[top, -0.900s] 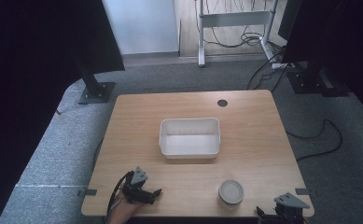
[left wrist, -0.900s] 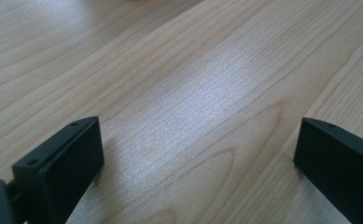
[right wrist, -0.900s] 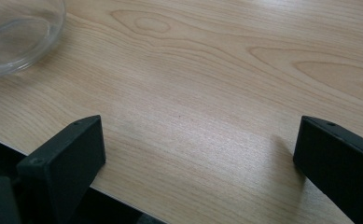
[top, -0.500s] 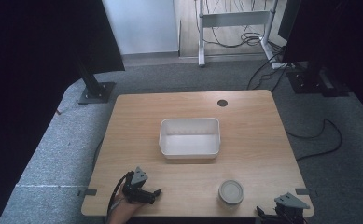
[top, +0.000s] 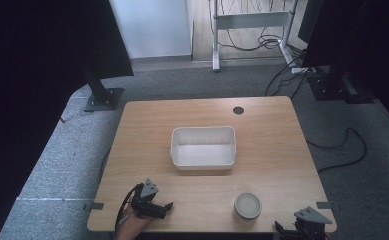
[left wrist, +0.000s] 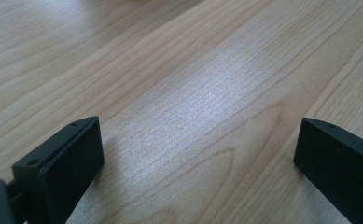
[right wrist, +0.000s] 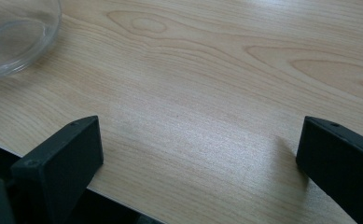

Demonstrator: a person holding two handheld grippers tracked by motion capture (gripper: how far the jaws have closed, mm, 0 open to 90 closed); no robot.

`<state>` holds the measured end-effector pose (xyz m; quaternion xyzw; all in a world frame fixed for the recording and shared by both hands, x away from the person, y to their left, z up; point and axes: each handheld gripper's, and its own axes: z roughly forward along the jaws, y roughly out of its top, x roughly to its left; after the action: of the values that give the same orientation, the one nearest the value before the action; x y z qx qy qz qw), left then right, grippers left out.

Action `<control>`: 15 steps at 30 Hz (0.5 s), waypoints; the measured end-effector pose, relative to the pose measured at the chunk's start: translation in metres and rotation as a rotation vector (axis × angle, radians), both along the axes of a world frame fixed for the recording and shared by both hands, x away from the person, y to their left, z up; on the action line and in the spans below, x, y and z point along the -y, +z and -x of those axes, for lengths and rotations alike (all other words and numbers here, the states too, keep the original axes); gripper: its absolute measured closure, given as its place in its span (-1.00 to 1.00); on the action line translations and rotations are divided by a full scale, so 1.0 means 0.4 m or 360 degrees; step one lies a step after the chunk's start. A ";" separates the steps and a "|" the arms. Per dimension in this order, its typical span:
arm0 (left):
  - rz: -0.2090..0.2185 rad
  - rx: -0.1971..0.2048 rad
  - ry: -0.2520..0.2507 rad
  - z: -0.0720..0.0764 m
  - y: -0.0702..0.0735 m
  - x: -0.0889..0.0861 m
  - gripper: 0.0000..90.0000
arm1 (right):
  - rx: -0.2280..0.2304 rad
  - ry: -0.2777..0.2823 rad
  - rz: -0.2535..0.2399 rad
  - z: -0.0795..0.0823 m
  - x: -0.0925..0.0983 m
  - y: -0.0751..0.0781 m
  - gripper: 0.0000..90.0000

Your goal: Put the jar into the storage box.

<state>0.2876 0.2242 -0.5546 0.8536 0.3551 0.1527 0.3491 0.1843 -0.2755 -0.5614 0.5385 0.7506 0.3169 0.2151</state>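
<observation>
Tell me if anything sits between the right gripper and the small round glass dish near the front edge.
Nothing visible does. The right gripper waits open at the table's front right corner, and only bare wooden table lies between it and the glass dish to its left. The white bin stands farther back, off that line.

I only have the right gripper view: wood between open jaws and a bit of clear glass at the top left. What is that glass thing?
Observer: A small round glass dish, standing on the table near its front edge, just left of the right gripper.
Operator: Anything else on the table?
Observer: A white rectangular bin sits at the middle, beyond the dish, with nothing visible inside.
Operator: Where is the left gripper?
Observer: The left gripper is at the front left corner, jaws wide apart over bare wood.
</observation>
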 end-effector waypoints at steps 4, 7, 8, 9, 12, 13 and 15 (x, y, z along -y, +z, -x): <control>-0.0001 0.0000 0.0000 0.000 0.000 0.000 -0.97 | -0.0002 -0.0001 0.0002 0.000 -0.001 0.000 -1.00; 0.0000 0.0000 0.0000 0.000 0.000 0.000 -0.97 | -0.0003 -0.0001 0.0003 0.000 -0.001 0.000 -1.00; 0.0000 0.0000 0.0000 0.000 0.000 0.000 -0.97 | -0.0004 0.0000 0.0003 0.000 -0.001 0.000 -1.00; 0.0000 0.0000 0.0000 0.000 0.000 0.000 -0.97 | -0.0005 0.0002 0.0003 0.000 -0.001 0.000 -1.00; 0.0000 0.0000 0.0001 0.000 0.000 0.000 -0.97 | -0.0008 0.0004 0.0002 0.001 -0.002 0.001 -1.00; 0.0000 0.0000 0.0000 0.000 0.000 0.000 -0.97 | -0.0010 0.0003 0.0001 0.001 -0.002 0.001 -1.00; 0.0000 0.0000 0.0000 0.000 0.000 0.000 -0.97 | -0.0016 0.0003 -0.0006 0.002 -0.002 0.002 -1.00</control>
<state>0.2876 0.2242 -0.5546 0.8536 0.3551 0.1528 0.3491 0.1835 -0.2748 -0.5606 0.5399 0.7515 0.3158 0.2100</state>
